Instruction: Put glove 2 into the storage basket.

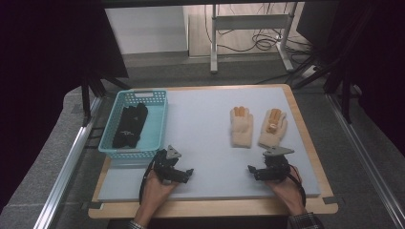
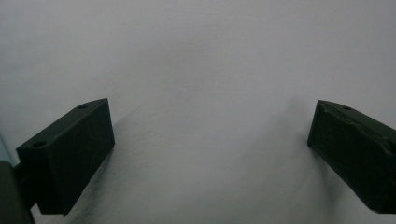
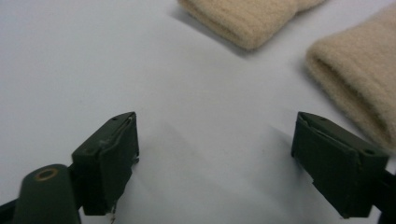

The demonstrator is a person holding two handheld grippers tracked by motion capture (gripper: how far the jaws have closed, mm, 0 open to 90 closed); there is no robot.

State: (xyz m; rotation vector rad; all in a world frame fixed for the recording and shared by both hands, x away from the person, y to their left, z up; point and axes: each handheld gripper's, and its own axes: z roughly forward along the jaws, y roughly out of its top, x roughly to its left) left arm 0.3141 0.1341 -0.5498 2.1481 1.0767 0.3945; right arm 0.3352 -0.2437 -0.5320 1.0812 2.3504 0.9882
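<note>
Two beige knitted gloves with orange fingertips lie flat on the grey mat, one [image 1: 241, 126] to the left of the other [image 1: 273, 128]. Their cuffs show in the right gripper view, one at the top [image 3: 247, 18] and one at the right [image 3: 359, 74]. My right gripper [image 1: 251, 170] rests low on the mat just in front of them, jaws wide apart and empty [image 3: 215, 154]. My left gripper [image 1: 189, 173] sits on the mat near the front left, open over bare mat [image 2: 210, 154]. A black pair of gloves [image 1: 130, 125] lies in a teal basket [image 1: 160, 125].
The grey mat [image 1: 200, 129] covers a wooden table [image 1: 210, 209]. The teal basket stands at the mat's left edge. Beyond the table are a metal frame and cables on the floor [image 1: 258, 40]. Dark curtains hang at both sides.
</note>
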